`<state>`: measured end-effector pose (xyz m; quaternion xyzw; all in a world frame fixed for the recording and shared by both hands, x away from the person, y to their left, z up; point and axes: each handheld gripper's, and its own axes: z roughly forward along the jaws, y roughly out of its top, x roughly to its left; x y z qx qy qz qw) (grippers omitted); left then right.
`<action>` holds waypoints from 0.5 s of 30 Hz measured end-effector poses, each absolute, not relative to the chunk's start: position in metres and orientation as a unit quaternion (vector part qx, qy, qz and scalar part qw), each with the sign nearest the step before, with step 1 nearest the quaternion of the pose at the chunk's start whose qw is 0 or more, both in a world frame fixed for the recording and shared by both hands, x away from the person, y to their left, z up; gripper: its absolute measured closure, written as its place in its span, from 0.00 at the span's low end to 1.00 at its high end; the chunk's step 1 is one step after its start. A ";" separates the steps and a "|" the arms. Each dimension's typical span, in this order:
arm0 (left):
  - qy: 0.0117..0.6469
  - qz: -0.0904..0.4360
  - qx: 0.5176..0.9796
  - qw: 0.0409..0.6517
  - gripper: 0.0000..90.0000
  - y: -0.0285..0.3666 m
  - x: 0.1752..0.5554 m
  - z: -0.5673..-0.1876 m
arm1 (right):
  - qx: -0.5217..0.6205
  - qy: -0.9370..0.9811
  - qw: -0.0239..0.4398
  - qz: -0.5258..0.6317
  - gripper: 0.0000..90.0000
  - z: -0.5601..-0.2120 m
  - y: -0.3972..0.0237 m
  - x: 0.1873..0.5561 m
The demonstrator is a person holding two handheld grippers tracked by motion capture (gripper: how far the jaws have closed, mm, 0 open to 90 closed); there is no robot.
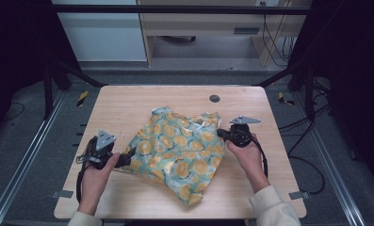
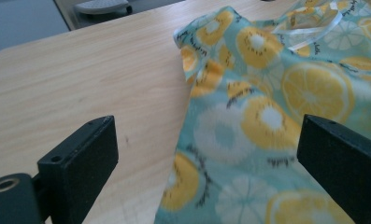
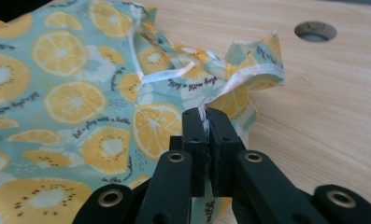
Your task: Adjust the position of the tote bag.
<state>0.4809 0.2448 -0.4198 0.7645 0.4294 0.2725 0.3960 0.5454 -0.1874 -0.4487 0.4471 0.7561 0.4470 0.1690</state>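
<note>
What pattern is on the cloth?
Yellow citrus and kiwi slices on pale teal cloth, clearest in the right gripper view.

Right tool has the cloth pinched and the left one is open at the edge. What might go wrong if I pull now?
1. The right tool grips only a thin fold at the hem of the cloth, so a hard pull may slip it free.
2. The left tool is open over the cloth's edge and holds nothing; pulling may just drag the whole cloth sideways across the table.
3. Closing the left tool here may catch several crumpled layers.

Fruit-print cloth (image 1: pixel 180 150) — grippers (image 1: pixel 128 157) (image 1: pixel 221 133) seemingly at its edges.
</note>
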 end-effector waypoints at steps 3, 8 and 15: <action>0.428 0.254 0.770 0.398 0.06 0.231 0.502 -0.411 | 0.436 0.759 0.173 0.451 0.97 -0.445 -0.186 0.544; 0.423 0.239 0.785 0.385 0.06 0.206 0.532 -0.401 | 0.426 0.765 0.176 0.449 0.97 -0.444 -0.180 0.542; 0.422 0.218 0.807 0.351 0.06 0.178 0.566 -0.404 | 0.415 0.768 0.181 0.452 0.97 -0.440 -0.177 0.538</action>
